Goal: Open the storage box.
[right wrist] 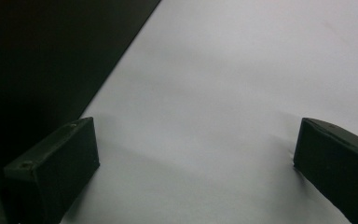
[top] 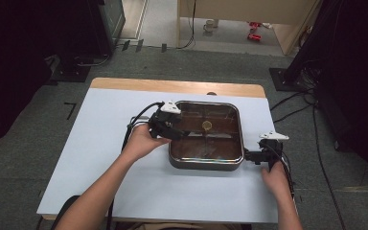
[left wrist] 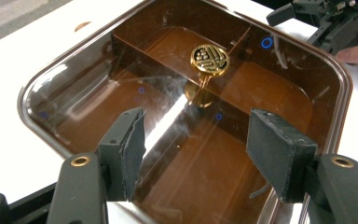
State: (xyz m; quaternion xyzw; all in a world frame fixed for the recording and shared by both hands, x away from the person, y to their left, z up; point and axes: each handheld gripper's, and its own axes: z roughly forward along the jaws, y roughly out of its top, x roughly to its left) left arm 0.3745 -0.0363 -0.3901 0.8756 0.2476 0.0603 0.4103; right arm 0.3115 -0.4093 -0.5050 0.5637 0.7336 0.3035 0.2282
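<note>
Square pot with brown glass lid sits mid-desk. Left gripper hovers over lid, half open, empty, short of the gold knob. Right gripper wide open, empty, beside pot. Centre jaws on knob before closing.

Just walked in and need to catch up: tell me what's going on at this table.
A person works at a white table with a gripper in each hand. The left gripper hangs open over a square brown glass lid, aimed toward its gold knob, not touching it. The right gripper sits open beside the pan, at its right edge, with nothing between its jaws.
</note>
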